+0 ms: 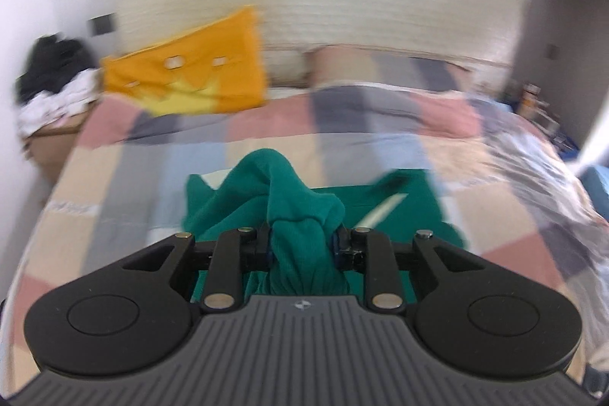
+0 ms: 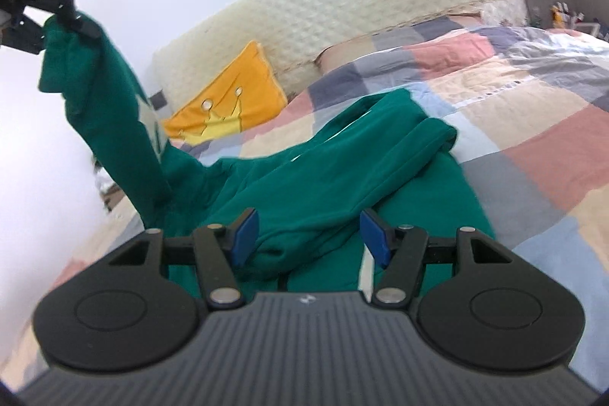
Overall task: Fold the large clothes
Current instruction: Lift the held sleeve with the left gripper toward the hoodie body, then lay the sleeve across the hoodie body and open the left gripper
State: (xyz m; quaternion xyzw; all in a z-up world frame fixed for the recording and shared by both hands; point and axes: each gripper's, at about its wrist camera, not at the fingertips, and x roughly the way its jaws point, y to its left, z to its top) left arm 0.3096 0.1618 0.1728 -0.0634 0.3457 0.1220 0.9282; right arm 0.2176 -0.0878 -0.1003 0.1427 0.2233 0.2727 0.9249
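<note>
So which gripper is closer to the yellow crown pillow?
Left, probably. The left gripper holds the green garment raised on the crown pillow's side; the right gripper hangs open over the garment, nearer the bed's foot.

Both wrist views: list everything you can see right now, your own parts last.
green garment: one, dark green, on the bed, one end lifted
checked quilt: one, pink, grey, beige and blue squares, covering the bed
orange cushion: one, orange with yellow crown, against the headboard
headboard: one, cream, padded, behind the bed
clothes pile: one, black and white, on the bedside unit
left tongs: black, shut on the green garment's raised end
right tongs: black with blue pads, open over the garment
</note>
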